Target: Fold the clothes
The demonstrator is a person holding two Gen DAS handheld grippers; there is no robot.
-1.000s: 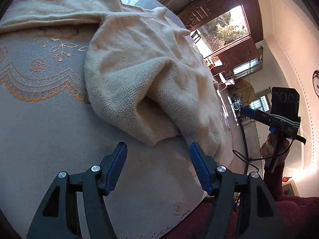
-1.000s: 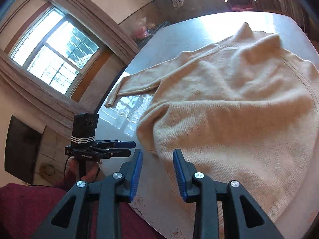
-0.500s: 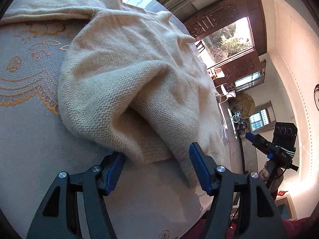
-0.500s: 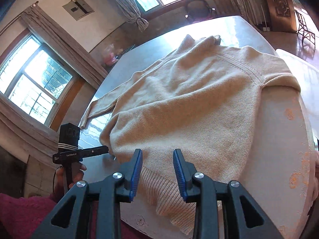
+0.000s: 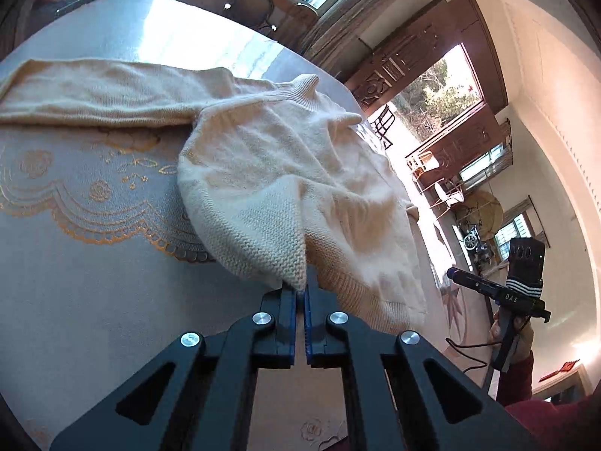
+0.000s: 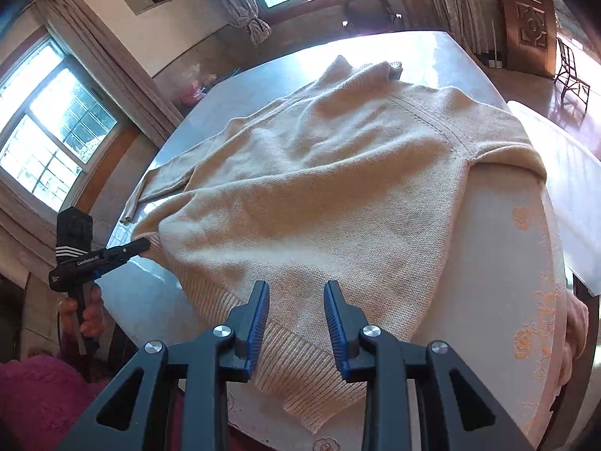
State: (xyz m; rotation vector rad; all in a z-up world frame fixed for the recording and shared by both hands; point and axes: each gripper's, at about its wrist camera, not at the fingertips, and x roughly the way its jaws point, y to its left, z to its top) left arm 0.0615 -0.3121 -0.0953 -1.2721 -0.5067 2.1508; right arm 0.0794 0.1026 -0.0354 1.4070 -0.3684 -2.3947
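I'm seeing the cream sweater [image 6: 338, 188] lying flat on the tabletop [image 5: 94, 300], long axis running hem near me to collar far. My left gripper [image 5: 299, 297] jaws are pinching its hem corner; right gripper [image 6: 296, 319] jaws are part-open, narrowing over the hem. Label reading "GenRobot.AI".
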